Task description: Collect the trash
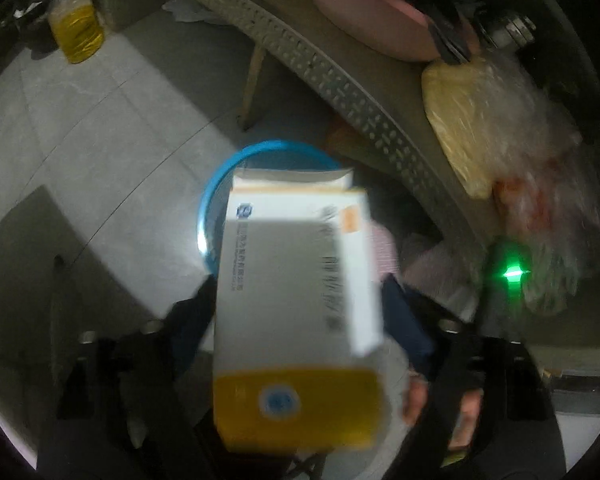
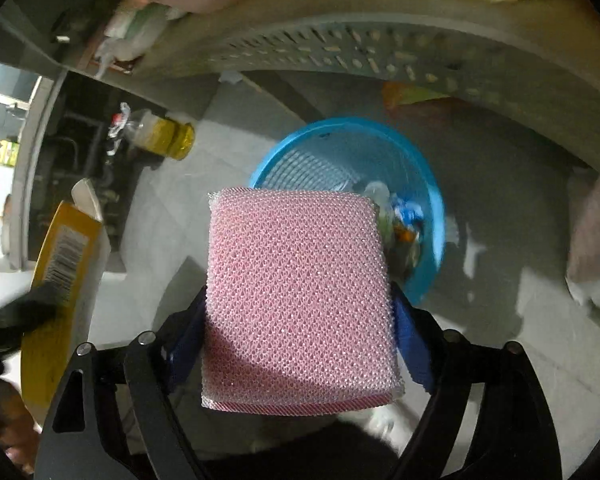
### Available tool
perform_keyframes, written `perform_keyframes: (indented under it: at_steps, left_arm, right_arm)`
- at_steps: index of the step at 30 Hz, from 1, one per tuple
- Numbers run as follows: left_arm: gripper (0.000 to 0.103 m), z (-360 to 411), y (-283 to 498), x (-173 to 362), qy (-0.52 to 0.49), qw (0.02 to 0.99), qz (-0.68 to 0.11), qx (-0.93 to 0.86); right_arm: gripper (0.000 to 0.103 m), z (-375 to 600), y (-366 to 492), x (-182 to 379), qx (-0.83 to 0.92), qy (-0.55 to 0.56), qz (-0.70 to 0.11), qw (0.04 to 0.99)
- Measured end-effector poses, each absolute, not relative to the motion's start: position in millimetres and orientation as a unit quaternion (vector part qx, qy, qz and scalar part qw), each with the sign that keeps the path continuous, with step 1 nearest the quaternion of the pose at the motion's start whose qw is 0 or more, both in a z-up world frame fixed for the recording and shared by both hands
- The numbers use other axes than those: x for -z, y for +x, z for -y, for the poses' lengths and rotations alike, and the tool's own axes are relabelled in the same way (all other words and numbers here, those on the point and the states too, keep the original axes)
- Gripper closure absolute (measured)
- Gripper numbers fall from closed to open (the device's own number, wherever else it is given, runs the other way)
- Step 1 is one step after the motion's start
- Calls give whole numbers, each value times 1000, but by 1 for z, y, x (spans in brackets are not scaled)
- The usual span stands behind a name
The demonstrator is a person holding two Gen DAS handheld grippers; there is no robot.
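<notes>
Carton [image 1: 296, 312] lies lengthwise along the left gripper [image 1: 300, 292], open flap toward the blue basket [image 1: 208, 200].

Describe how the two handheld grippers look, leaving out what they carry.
Both are black linkage frames with silver pivot bolts. The right gripper has flat blue finger pads. The left gripper has dark blue pads too. No cables or sleeves are discernible.
</notes>
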State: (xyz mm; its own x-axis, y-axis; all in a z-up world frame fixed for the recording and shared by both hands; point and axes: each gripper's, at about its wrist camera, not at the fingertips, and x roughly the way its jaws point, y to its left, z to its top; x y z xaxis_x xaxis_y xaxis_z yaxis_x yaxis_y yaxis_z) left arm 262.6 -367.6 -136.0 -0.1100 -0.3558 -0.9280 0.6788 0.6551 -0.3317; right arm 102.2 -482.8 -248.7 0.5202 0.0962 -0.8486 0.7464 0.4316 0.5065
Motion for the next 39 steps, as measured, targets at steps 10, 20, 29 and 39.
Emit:
perform_keyframes:
  at_steps: [10,20,29,39]
  left_arm:
    - [18,369,271,127,96,679,-614,391]
    - [18,288,232,32,54,727,-533,429]
    - [13,150,164,-35,3,809,-438,392]
    - [9,35,92,-43,-39,883,-401,240]
  right_arm:
    - [17,485,86,294,306,451,-445,711]
    - [17,435,46,198,297,364,-407,783]
    - [9,327,10,53,222,210,-344,888]
    - [7,216,-22,-29,162,83,-305,935]
